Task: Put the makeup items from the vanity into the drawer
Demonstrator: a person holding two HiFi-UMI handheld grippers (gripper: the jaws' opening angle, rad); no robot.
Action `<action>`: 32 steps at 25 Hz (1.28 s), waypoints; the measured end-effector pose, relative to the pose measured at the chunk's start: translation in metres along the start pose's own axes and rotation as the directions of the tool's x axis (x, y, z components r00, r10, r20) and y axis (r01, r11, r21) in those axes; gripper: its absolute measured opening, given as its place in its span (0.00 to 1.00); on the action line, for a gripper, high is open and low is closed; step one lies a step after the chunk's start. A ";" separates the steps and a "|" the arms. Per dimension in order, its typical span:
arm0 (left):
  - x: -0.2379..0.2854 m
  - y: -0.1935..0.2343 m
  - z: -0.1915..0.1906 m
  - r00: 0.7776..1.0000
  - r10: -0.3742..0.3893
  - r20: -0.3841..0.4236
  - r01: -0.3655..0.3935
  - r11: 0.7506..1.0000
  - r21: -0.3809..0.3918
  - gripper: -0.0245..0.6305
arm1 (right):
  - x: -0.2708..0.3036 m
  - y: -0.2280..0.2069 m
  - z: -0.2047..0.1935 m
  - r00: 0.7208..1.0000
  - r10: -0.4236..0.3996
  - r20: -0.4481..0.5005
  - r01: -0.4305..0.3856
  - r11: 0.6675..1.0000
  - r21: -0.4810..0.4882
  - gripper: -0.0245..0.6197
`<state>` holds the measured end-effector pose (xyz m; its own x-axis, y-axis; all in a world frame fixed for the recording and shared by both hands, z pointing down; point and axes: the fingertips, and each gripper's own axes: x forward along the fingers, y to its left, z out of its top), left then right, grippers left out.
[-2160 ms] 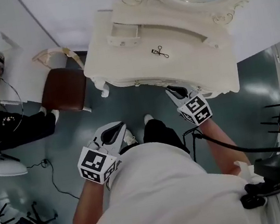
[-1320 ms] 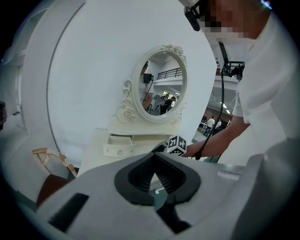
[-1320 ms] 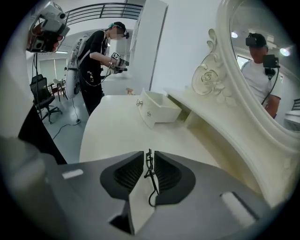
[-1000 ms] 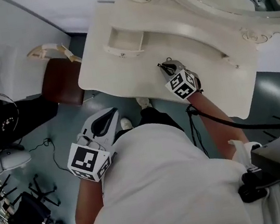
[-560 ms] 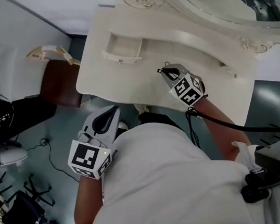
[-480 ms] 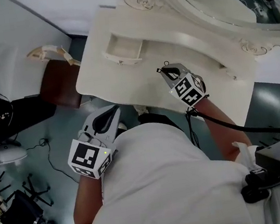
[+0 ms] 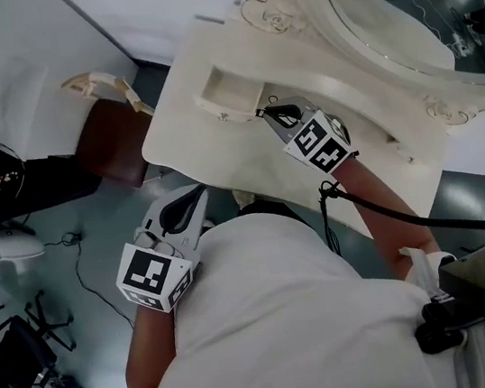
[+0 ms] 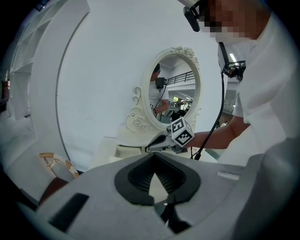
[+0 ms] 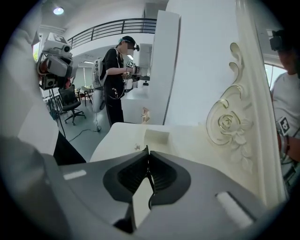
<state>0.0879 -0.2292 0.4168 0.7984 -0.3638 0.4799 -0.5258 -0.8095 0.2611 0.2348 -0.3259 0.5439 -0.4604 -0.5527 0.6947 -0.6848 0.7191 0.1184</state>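
My right gripper (image 7: 268, 113) is shut on a thin black eyelash curler (image 7: 272, 102) and hangs over the cream vanity top (image 7: 203, 144). It is at the near right edge of the small open drawer (image 7: 229, 97). In the right gripper view the curler (image 9: 149, 174) shows as a dark sliver pinched between the pads, with the drawer (image 9: 157, 137) just ahead. My left gripper (image 7: 197, 194) is shut on nothing. It is held low by the person's body, off the vanity's front edge. In its own view the left gripper (image 8: 154, 157) looks toward the vanity.
An oval mirror (image 7: 415, 15) in a carved frame backs the vanity. A brown-seated chair (image 7: 121, 148) stands left of it against the white wall. A person in black (image 9: 115, 79) stands farther off. Cables and stands lie on the grey floor (image 7: 78, 251).
The curler lay on the middle of the vanity top; my right gripper shut on it and carried it left and back to the open drawer's edge. The left gripper stayed put.
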 end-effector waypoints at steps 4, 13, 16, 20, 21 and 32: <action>-0.013 0.011 0.001 0.999 0.052 0.014 -0.052 0.999 -0.016 0.04 | 0.023 -0.005 0.024 0.999 0.037 0.013 -0.036 0.999 -0.036 0.06; -0.042 0.038 -0.004 0.984 0.176 0.028 -0.173 0.982 -0.078 0.04 | 0.081 -0.007 0.045 0.994 0.109 -0.007 -0.109 0.993 -0.039 0.06; -0.046 0.045 -0.006 0.980 0.195 0.026 -0.192 0.977 -0.096 0.04 | 0.096 -0.009 0.046 0.993 0.120 -0.022 -0.120 0.992 -0.033 0.06; -0.052 0.051 -0.008 0.976 0.216 0.025 -0.212 0.971 -0.112 0.04 | 0.114 -0.012 0.042 0.991 0.124 -0.048 -0.125 0.992 -0.018 0.06; -0.053 0.053 -0.009 0.975 0.220 0.024 -0.216 0.969 -0.117 0.04 | 0.117 -0.013 0.040 0.991 0.123 -0.056 -0.124 0.992 -0.015 0.06; -0.061 0.065 -0.016 0.969 0.246 0.010 -0.242 0.959 -0.144 0.04 | 0.145 -0.016 0.025 0.984 0.127 -0.122 -0.126 0.992 0.015 0.06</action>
<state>0.0004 -0.2522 0.4175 0.6472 -0.5562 0.5213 -0.7401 -0.6222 0.2552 0.1646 -0.4280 0.6245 -0.4713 -0.4017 0.7852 -0.6297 0.7766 0.0193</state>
